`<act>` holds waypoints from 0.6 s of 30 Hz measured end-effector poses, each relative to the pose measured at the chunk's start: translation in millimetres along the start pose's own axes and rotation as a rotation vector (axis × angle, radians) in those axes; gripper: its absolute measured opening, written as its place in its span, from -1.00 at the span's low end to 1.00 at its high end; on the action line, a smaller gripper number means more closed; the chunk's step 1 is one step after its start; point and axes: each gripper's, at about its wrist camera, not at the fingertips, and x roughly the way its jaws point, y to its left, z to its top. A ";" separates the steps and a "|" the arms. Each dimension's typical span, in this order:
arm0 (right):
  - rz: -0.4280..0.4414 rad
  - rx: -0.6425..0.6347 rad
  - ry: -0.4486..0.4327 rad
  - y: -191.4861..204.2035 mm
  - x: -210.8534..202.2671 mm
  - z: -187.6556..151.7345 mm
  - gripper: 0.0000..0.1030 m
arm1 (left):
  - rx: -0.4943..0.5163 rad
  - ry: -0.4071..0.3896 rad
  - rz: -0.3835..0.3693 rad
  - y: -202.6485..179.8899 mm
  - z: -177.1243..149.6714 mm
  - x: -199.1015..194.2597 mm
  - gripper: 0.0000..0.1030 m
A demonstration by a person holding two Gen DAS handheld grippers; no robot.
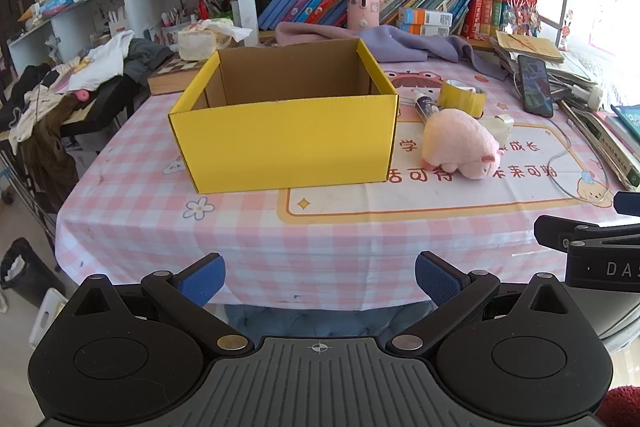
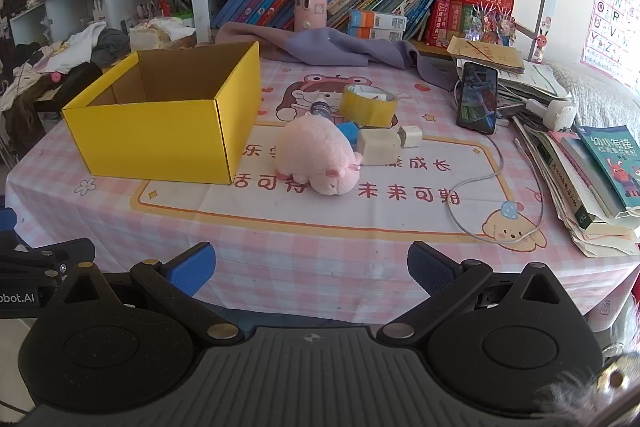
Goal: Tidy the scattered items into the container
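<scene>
An open yellow cardboard box [image 1: 286, 143] [image 2: 160, 143] stands on the pink checked tablecloth; what I see of its inside is bare. Right of it lie a pink plush pig [image 1: 460, 145] [image 2: 316, 157], a yellow tape roll [image 1: 462, 98] [image 2: 368, 105], a small bottle [image 1: 424, 107] [image 2: 320, 109], a blue block [image 2: 347, 131], a cream box [image 2: 378, 146] and a white charger cube [image 2: 410, 136]. My left gripper [image 1: 320, 281] is open and empty at the table's near edge, in front of the box. My right gripper [image 2: 311, 269] is open and empty, in front of the pig.
A phone [image 2: 478, 99] with a white cable [image 2: 480, 183] leans at the right. Stacked books [image 2: 592, 179] line the right edge. A purple cloth [image 2: 332, 47] lies behind the box, before bookshelves. A clothes pile [image 1: 60, 87] sits left of the table.
</scene>
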 end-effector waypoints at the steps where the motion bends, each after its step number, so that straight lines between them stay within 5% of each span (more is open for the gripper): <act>1: 0.000 -0.001 0.000 0.6 -0.1 0.5 1.00 | -0.001 0.001 0.000 -0.2 0.1 0.1 0.99; 18: 0.001 -0.003 0.000 2.1 0.4 1.0 1.00 | -0.007 0.015 0.001 2.4 1.3 1.1 0.99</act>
